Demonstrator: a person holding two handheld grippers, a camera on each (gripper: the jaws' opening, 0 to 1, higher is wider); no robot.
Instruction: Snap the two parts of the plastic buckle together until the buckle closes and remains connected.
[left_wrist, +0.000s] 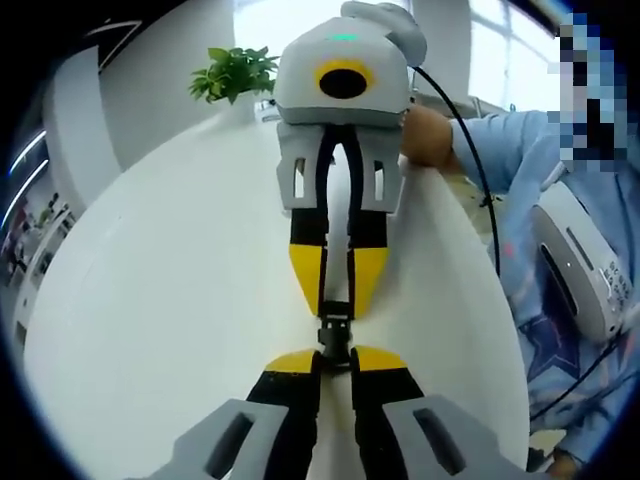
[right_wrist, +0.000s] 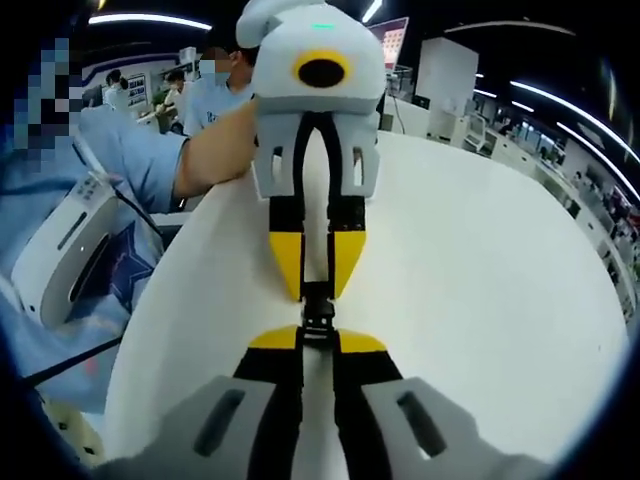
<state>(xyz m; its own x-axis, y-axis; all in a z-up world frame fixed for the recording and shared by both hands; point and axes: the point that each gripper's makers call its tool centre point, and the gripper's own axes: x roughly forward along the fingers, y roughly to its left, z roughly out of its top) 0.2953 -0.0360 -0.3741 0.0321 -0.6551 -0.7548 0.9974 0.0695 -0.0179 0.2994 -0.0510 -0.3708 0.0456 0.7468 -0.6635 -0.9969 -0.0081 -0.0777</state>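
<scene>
- Above the white table (left_wrist: 150, 300), left gripper (left_wrist: 335, 358) and right gripper (right_wrist: 318, 338) meet tip to tip, fingers pinching the black buckle (left_wrist: 335, 335).
- Left gripper view adds a potted plant (left_wrist: 235, 72).

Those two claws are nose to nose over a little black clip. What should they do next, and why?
Probably push straight toward each other. The left gripper and right gripper each pinch an end of the black buckle, held in line above the white table; whether it has clicked shut is unclear.
</scene>
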